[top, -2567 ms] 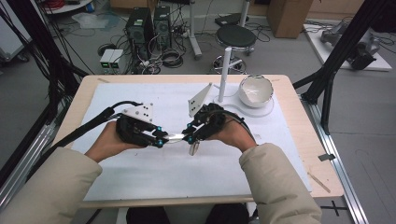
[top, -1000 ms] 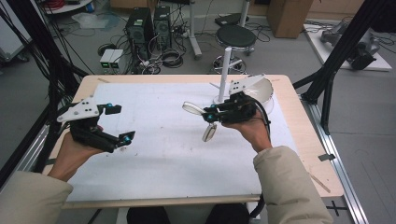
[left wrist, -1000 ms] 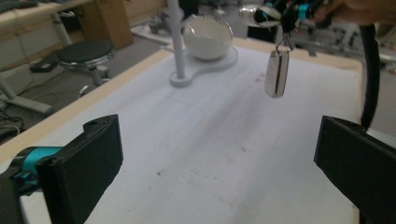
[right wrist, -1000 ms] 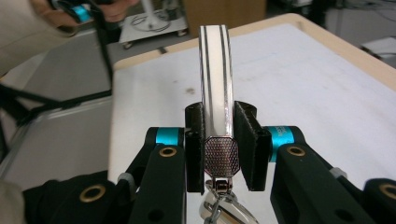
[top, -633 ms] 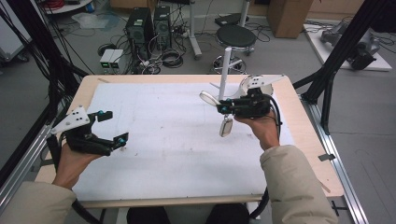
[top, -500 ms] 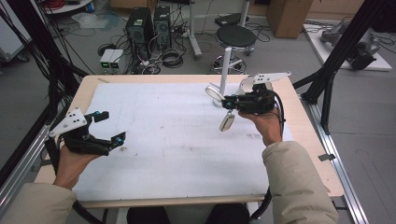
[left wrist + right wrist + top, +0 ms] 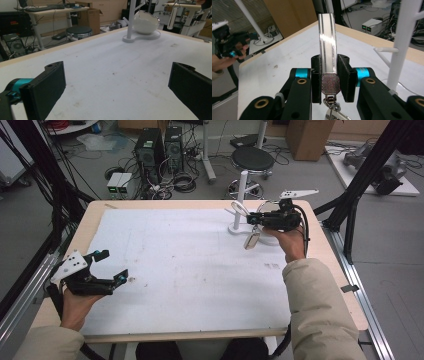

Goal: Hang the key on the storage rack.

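Research lab setting: desk (image 7: 320,270) inside black metal frame (image 7: 360,195); desktop computer towers (image 7: 160,145), tangled cables (image 7: 182,182) on grey floor; round stool (image 7: 256,157); cardboard boxes (image 7: 307,137); further workbenches (image 7: 50,10) behind.

There are 2 grippers, left gripper (image 7: 111,266) and right gripper (image 7: 254,219). 1 bracelet (image 7: 327,45), 1 white stand (image 7: 239,200), 1 white bowl (image 7: 145,23)

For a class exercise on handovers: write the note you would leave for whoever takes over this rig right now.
Right hand-held gripper: shut on the bangle, held by the stand at the table's far right; a charm dangles below.
Left hand-held gripper: open, holding nothing, over the mat's near-left edge.
Done: bangle gripped and brought to the stand.
Left: probably hang it on a peg, then release.
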The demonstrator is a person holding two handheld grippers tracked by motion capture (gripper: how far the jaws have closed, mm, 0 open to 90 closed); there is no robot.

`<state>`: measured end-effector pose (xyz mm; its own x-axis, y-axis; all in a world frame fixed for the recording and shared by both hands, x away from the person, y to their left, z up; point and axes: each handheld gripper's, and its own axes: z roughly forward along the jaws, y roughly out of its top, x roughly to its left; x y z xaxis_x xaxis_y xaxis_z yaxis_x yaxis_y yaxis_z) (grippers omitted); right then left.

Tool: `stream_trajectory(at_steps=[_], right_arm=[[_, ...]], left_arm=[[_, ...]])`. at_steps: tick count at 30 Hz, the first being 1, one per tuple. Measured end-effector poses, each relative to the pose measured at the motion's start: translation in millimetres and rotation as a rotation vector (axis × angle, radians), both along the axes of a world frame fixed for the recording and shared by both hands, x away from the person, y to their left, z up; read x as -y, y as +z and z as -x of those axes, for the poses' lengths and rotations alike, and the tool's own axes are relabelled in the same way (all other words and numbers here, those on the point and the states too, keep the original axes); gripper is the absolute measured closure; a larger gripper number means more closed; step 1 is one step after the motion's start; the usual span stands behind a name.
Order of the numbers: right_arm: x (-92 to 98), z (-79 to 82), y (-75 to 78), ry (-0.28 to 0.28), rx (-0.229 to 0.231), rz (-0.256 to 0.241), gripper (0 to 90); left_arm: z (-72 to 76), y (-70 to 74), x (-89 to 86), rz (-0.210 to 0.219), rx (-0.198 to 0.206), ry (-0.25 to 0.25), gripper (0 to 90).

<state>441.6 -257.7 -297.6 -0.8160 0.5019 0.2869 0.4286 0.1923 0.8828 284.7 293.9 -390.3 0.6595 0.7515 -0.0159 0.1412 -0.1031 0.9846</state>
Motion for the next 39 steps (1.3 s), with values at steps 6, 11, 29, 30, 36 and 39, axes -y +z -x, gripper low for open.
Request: stream_trajectory(at_steps=[6,11,29,30,36,39], right_arm=[[1.0,-11.8,-7.7,-0.008,-0.017,-0.006,74.9],[0.6,-21.2,-15.4,-0.033,-0.046,-0.001,74.8],[6.6,-43.5,-36.1,-0.102,-0.092,0.043,74.8],[6.8,-45.0,-37.7,-0.102,-0.094,0.041,74.8],[8.2,-52.6,-45.3,-0.114,-0.114,0.028,74.7],[10.0,-56.0,-49.0,-0.119,-0.126,0.017,74.7]], left_arm=[[2.5,-21.4,-3.3,0.044,0.012,0.005,1.7],[4.2,-33.7,-5.2,0.063,0.014,0.025,1.7],[8.0,-54.7,-7.1,0.077,0.031,0.029,1.7],[7.6,-55.6,-6.7,0.079,0.027,0.028,1.7],[7.2,-58.2,-6.7,0.079,0.032,0.027,1.7],[8.0,-59.1,-7.1,0.095,0.036,0.033,1.7]])
